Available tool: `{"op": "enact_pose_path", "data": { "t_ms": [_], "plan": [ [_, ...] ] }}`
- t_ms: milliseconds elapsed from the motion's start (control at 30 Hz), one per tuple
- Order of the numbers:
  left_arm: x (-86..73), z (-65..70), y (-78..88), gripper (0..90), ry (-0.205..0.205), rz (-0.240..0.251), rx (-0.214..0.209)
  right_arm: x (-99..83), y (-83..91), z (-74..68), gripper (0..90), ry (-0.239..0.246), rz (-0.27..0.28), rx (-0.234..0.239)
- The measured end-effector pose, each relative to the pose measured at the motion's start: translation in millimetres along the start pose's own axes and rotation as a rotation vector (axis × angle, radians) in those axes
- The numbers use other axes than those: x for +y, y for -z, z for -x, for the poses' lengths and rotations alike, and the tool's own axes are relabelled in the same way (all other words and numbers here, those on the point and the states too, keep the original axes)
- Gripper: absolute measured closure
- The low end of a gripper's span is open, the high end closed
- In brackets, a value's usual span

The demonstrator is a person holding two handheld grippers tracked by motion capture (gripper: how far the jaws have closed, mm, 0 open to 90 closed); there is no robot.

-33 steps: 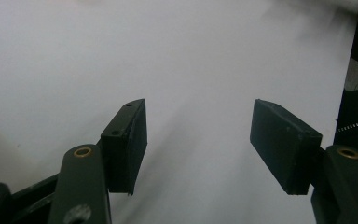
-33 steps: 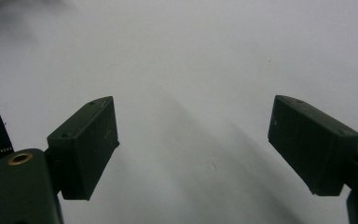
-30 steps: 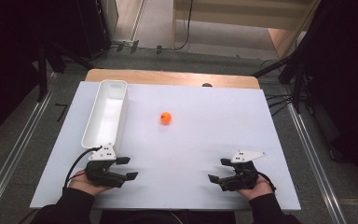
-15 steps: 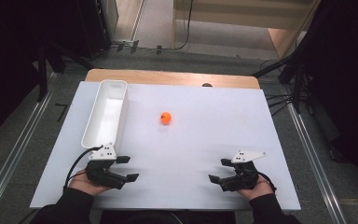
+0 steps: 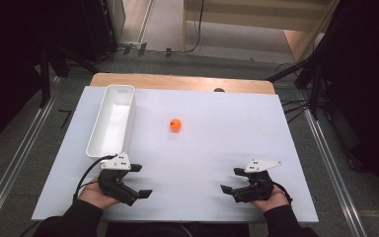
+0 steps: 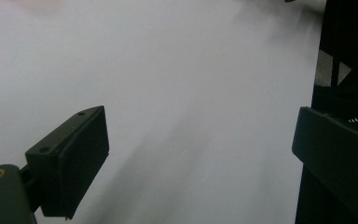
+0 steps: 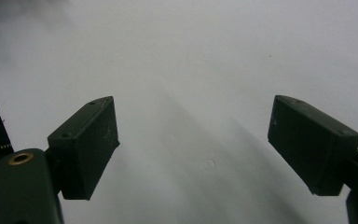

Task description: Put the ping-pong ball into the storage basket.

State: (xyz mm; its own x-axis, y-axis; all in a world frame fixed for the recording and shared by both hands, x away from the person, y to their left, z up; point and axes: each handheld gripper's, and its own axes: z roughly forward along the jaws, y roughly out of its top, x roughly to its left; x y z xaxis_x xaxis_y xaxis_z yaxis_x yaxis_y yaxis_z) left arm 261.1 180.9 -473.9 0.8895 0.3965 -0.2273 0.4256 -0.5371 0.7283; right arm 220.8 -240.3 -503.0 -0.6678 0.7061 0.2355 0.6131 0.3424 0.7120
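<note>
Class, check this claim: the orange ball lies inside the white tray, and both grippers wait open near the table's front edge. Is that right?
Not quite. In the high view the orange ball lies on the bare table, right of the white tray, not inside it. The left gripper and right gripper do wait open near the front edge.

Counted on the white table [image 5: 217,148]: one orange ball [image 5: 175,124] — a single one, alone in the middle. One white tray [image 5: 112,120], long and narrow, at the left. Two grippers — the left gripper [image 5: 140,180] and the right gripper [image 5: 231,179] — each held in one hand, two hands in all.
</note>
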Motion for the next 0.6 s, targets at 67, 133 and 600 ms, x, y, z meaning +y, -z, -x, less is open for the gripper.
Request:
{"op": "enact_pose_path", "data": {
  "t_ms": [67, 133, 600],
  "plan": [
    [1.3, 0.8, -2.0, 4.2, 0.000, -0.001, -0.004, 0.0, 0.1, -0.1, 14.6, 0.002, -0.002, 0.000],
    [2.7, 1.9, -3.4, 4.2, -0.006, -0.003, 0.004, -0.2, 0.0, -0.1, 14.6, 0.006, -0.002, 0.000],
    [10.2, -1.0, -9.5, 4.4, 0.027, -0.021, 0.079, -0.5, -0.1, -0.1, 14.6, 0.005, -0.005, -0.003]
  ]
}}
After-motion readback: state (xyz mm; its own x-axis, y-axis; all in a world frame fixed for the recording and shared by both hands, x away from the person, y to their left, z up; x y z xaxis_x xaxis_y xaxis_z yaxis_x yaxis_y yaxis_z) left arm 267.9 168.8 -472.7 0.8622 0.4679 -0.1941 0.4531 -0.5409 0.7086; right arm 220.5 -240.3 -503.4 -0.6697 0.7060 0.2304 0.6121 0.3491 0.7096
